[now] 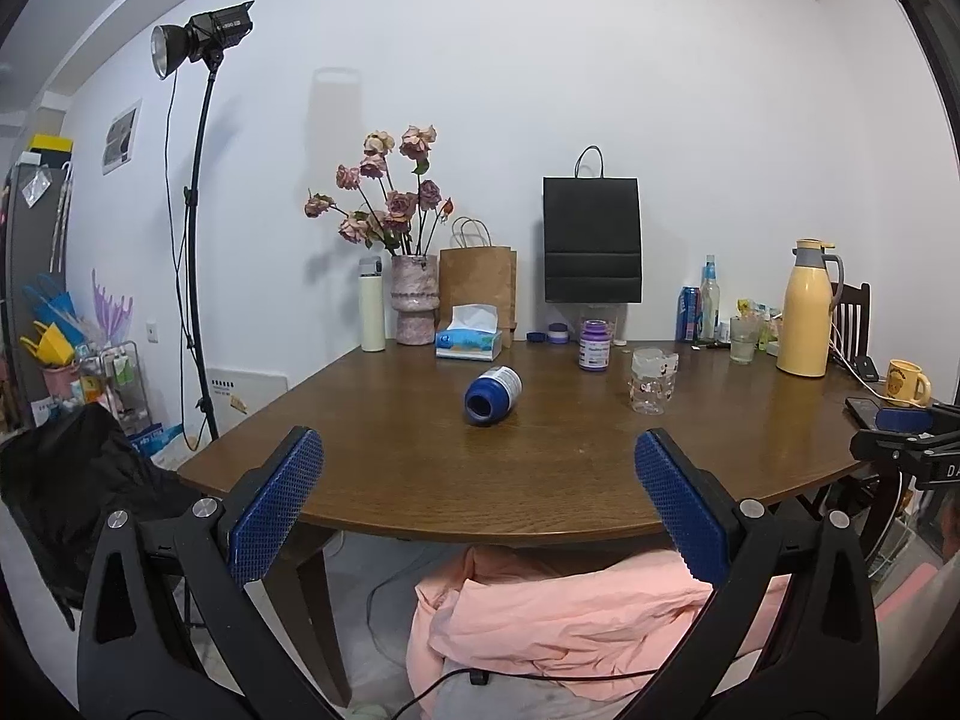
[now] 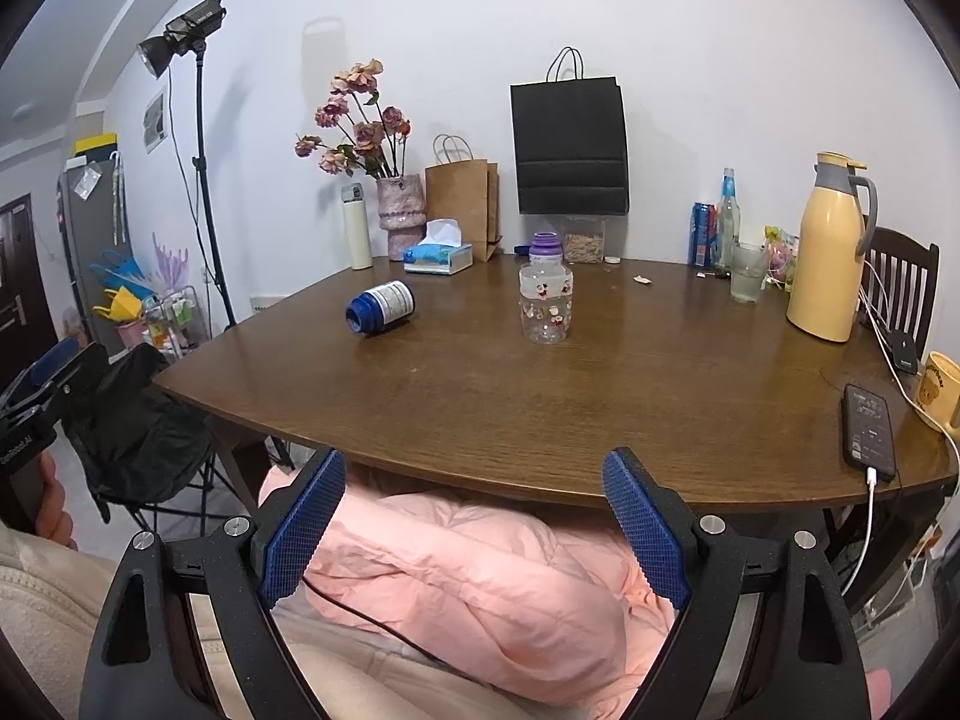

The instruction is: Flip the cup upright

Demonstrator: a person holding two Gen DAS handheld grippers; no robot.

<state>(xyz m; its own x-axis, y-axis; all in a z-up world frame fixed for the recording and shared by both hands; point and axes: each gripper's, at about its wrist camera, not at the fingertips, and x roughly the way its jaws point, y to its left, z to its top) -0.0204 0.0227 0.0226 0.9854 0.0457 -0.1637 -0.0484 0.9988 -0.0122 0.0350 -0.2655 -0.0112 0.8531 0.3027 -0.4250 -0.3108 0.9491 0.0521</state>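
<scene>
Fingers (image 1: 273, 498) of the left gripper (image 1: 480, 498) and right gripper (image 2: 474, 534) stand wide apart, holding nothing, short of the brown wooden table (image 2: 540, 408). On it, a blue plastic cup (image 1: 492, 394) lies sideways near a clear printed jar (image 2: 545, 303); white wall behind.
</scene>
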